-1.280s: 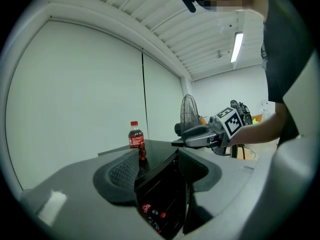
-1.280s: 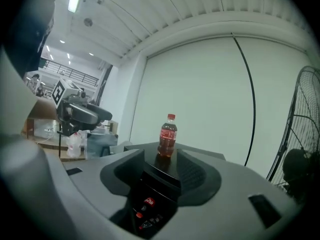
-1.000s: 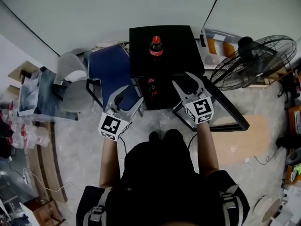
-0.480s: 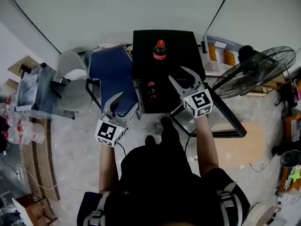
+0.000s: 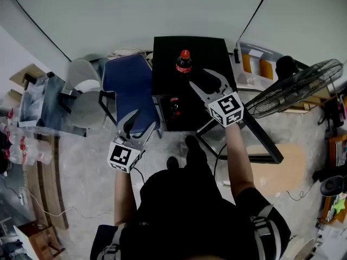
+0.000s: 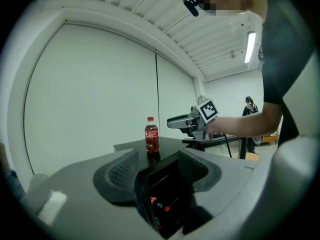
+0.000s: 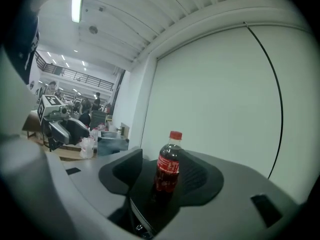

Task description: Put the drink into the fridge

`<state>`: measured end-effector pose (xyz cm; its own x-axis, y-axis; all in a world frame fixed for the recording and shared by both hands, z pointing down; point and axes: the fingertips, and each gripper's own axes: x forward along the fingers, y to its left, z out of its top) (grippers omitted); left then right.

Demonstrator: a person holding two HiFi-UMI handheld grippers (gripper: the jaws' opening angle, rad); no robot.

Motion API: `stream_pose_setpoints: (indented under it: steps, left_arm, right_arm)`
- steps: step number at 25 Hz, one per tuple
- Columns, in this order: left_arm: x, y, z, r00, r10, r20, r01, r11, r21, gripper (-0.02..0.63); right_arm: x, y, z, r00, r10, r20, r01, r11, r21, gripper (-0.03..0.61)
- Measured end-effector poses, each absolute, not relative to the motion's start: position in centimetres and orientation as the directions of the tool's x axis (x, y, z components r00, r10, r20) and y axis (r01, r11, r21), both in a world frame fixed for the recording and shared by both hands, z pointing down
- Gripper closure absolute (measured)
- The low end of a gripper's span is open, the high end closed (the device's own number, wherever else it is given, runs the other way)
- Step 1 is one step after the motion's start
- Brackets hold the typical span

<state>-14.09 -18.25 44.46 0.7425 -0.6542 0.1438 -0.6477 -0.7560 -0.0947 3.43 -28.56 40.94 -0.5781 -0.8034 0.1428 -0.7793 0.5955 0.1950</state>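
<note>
Fingers (image 7: 119,173) of the right gripper (image 5: 204,81) are spread wide and have just been opened further; nothing is clasped by them, though the drink (image 7: 168,165) is framed in the gap, a little ahead of the pads and untouched. The drink, a red-capped cola bottle, is stood upright on the black top of the fridge (image 5: 211,50), its long axis vertical; a level grip across the body is judged suitable. From the right fingertips it lies just ahead, near but apart; the left gripper (image 5: 140,124) is held well apart from it, lower, before the open fridge front, its jaws parted and empty; the right hand is thus the nearer, and a short forward reach is what closing would depend on. The door (image 5: 264,140) is swung open to the right. Against the earlier frame, the right gripper has been raised from the fridge opening to the level of the top and brought toward the bottle; the left gripper has been drawn back slightly; the drink has not been shifted.
</note>
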Motion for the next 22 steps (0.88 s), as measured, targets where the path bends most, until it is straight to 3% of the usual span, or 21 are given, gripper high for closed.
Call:
stream_pose_setpoints:
  steps: [22]
  left_arm:
    - [-15.1,-21.0,44.7,0.665,-0.726,0.174,-0.724,-0.684,-0.084,0.37]
  right_arm:
    - [1.6,-35.2,40.1,-0.649,-0.75,0.131,-0.734,0.662,0.154,0.364]
